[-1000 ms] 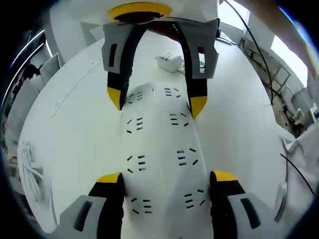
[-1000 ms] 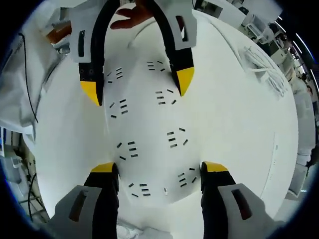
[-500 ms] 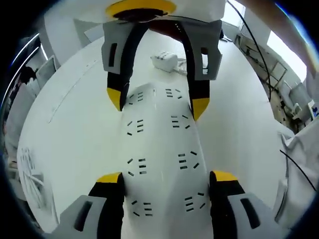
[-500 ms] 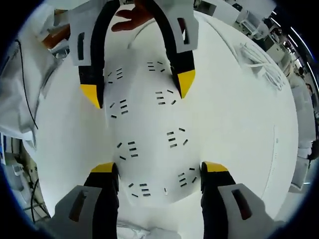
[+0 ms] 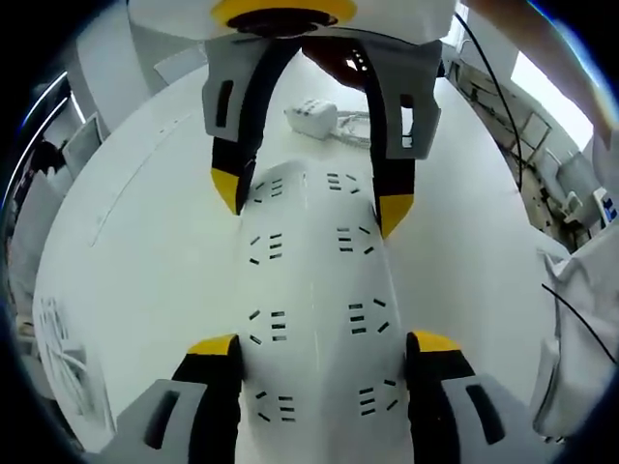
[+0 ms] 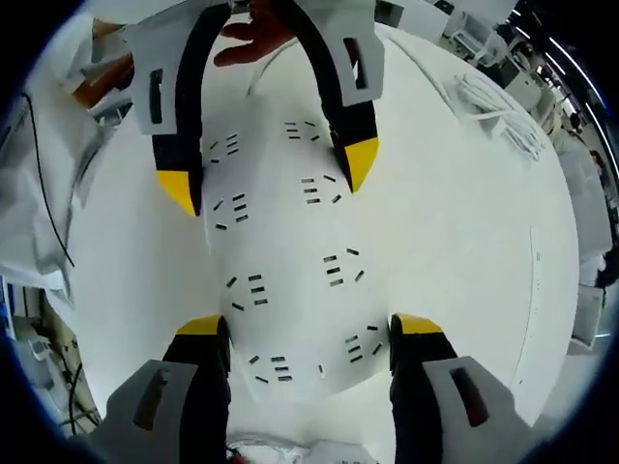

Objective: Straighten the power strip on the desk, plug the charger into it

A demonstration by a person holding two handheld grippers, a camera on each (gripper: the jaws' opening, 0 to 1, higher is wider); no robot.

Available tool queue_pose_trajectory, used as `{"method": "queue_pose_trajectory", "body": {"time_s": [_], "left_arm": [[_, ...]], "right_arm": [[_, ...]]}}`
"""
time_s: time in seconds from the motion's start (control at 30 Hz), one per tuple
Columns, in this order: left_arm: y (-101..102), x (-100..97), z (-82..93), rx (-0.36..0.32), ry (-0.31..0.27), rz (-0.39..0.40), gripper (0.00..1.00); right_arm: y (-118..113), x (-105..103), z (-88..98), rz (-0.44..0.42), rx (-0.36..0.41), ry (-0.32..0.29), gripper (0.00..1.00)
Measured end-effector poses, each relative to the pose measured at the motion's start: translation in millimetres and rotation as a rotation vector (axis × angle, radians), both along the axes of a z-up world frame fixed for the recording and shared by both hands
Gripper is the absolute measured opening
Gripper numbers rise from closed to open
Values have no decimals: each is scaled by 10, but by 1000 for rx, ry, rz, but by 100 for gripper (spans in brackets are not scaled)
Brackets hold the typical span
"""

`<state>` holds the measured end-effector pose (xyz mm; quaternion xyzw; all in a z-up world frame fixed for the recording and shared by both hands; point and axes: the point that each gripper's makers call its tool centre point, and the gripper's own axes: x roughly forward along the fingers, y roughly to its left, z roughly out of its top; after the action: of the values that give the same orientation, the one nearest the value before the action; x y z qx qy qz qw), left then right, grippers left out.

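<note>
White plastic, the power strip [image 5: 314, 309] lies flat on the pale desk [image 5: 145, 251] and runs lengthwise between the yellow-tipped jaws of the left gripper [image 5: 314, 353] in the left gripper view. The jaws stand wide, one along each long side of the strip at its near end; whether they press its edges cannot be told. At the strip's far end the right gripper [image 5: 311, 198] enters from above and straddles it in the same way. Compared with the frame a second ago, that far gripper sits slightly lower and larger in the view, and the strip's rows of sockets have kept their place between the near jaws.

Beyond the far gripper, a small white charger [image 5: 311, 118] rests on the desk, its cable [image 5: 356, 124] trailing to one side, well apart from the strip's sockets.

In the right gripper view the arrangement is mirrored: the right gripper [image 6: 311, 343] brackets the near end of the power strip [image 6: 290, 261], jaws wide, and the left gripper [image 6: 271, 179] brackets the far end, with a hand [image 6: 253, 37] behind it. A bundle of white cables [image 6: 498, 111] lies on the desk [image 6: 464, 251], far off.
</note>
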<state>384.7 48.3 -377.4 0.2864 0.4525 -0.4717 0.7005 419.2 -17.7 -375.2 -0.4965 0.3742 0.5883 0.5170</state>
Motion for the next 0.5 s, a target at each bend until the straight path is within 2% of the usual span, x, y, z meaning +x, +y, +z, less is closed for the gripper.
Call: {"method": "queue_pose_trajectory", "body": {"time_s": [0.17, 0.5], "left_arm": [[-8, 2, 0, -6, -2, -9, 70], [-19, 6, 1, -14, -5, -30, 70]], "right_arm": [[-11, -1, -8, -12, -40, -5, 65], [-36, -9, -9, -53, -41, -4, 65]]}}
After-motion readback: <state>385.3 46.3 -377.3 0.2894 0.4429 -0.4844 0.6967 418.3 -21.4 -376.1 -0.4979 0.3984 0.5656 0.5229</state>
